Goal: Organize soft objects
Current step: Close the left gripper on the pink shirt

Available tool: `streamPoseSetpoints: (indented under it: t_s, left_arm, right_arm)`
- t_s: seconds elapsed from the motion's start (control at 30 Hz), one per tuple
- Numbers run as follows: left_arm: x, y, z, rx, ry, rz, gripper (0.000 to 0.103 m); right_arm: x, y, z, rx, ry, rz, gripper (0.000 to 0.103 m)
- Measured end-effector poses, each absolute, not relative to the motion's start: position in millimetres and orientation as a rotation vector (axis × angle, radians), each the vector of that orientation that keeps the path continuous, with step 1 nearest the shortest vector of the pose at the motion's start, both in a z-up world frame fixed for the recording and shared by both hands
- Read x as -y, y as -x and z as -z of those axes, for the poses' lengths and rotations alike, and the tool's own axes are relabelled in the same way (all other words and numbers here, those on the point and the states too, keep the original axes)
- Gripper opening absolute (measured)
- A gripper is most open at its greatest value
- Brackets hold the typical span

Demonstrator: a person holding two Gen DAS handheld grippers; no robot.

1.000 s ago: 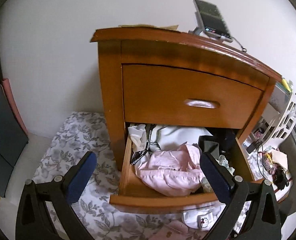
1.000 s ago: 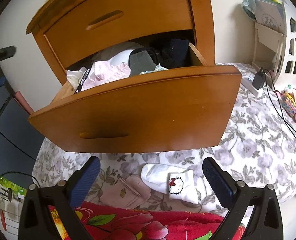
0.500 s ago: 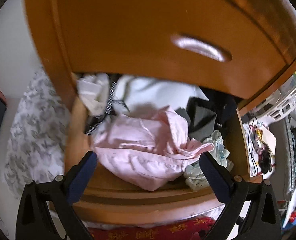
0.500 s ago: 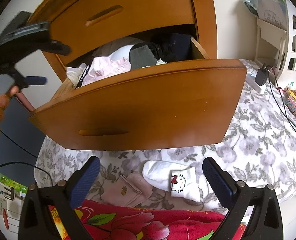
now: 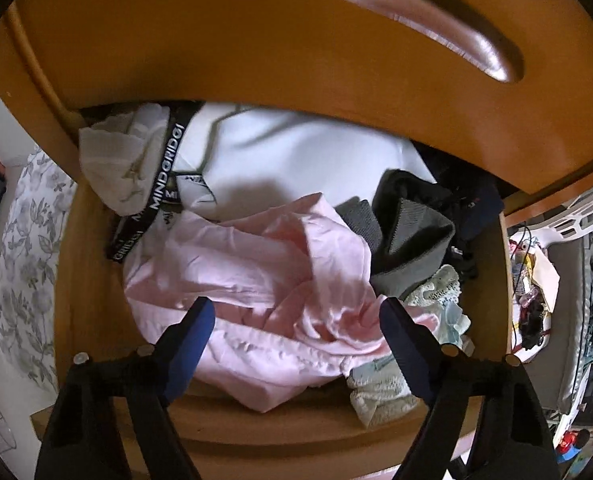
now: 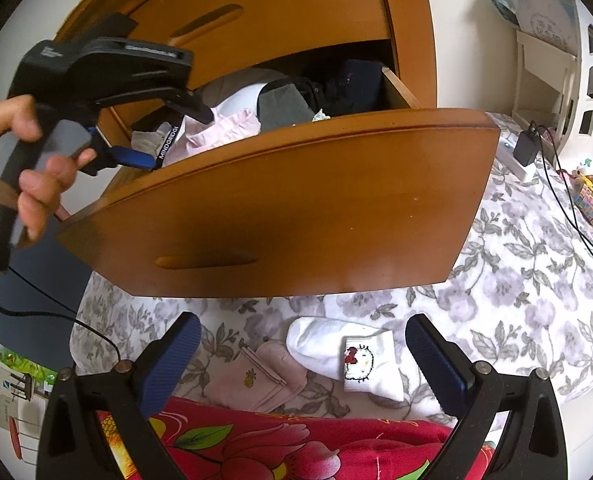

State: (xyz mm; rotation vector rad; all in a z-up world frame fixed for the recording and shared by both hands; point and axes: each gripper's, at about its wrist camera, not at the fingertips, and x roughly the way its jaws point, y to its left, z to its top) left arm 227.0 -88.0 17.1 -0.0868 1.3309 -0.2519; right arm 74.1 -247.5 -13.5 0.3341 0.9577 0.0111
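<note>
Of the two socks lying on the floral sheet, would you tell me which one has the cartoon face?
The white sock, on the right; the pink sock beside it carries only a small yellow motif.

Wooden nightstand (image 6: 296, 200), floral bedding (image 6: 516, 280)

- The left gripper (image 5: 296, 316) is showing black arms, blue ridged pads and round silver screws.
- A black cable is hanging under its grey handle.
- The right gripper (image 6: 302, 340) is looking the same.

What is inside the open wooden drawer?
The open drawer holds a crumpled pink garment in front, white clothing behind it, a black lettered band, grey and dark pieces, and pale green lace. Whatever lies beneath them is covered.
</note>
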Motion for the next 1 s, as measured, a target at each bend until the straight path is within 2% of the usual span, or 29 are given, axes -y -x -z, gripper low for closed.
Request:
streamPoseSetpoints:
  t_s: [0.27,0.33,0.47,0.53,0.57,0.63,0.7,0.83,1.0]
  left_arm:
    - [104.4,-237.0,5.5,-1.363,0.04,0.23,0.073]
    - [107.1,-236.0,7.4,-1.364,0.033,0.246,0.063]
    - [116.5,-230.6,12.8,-1.347,0.022,0.256,0.051]
    - [117.5,-229.3,14.9,-1.341,0.035,0.262,0.037]
    - [116.8,-227.0,14.2,-1.341,0.039,0.264,0.034]
    - [112.5,-222.1,12.5,-1.332,0.054,0.283,0.022]
    - [109.9,-216.5,12.2,-1.317,0.062,0.289,0.017]
    - [102.5,-204.1,7.7,-1.259,0.084,0.305,0.012]
    - [80.9,-185.6,-4.7,-1.17,0.133,0.315,0.01]
  right_arm:
    - [250.0,-73.6,15.5,-0.962,-0.351,-0.013,0.103]
    - [250.5,-73.9,16.0,-0.965,-0.355,-0.014,0.103]
    - [251.8,-73.5,16.2,-0.965,-0.363,-0.012,0.103]
    - [252.4,-73.0,15.9,-0.963,-0.366,-0.01,0.103]
    - [252.1,-72.9,15.9,-0.963,-0.367,-0.009,0.103]
    - [252.5,-72.4,16.0,-0.962,-0.37,-0.007,0.103]
    - [253.0,-71.9,16.0,-0.961,-0.374,-0.005,0.103]
    - [254.4,-71.2,16.2,-0.959,-0.381,-0.004,0.103]
    - [255.5,-71.0,17.1,-0.96,-0.39,-0.001,0.103]
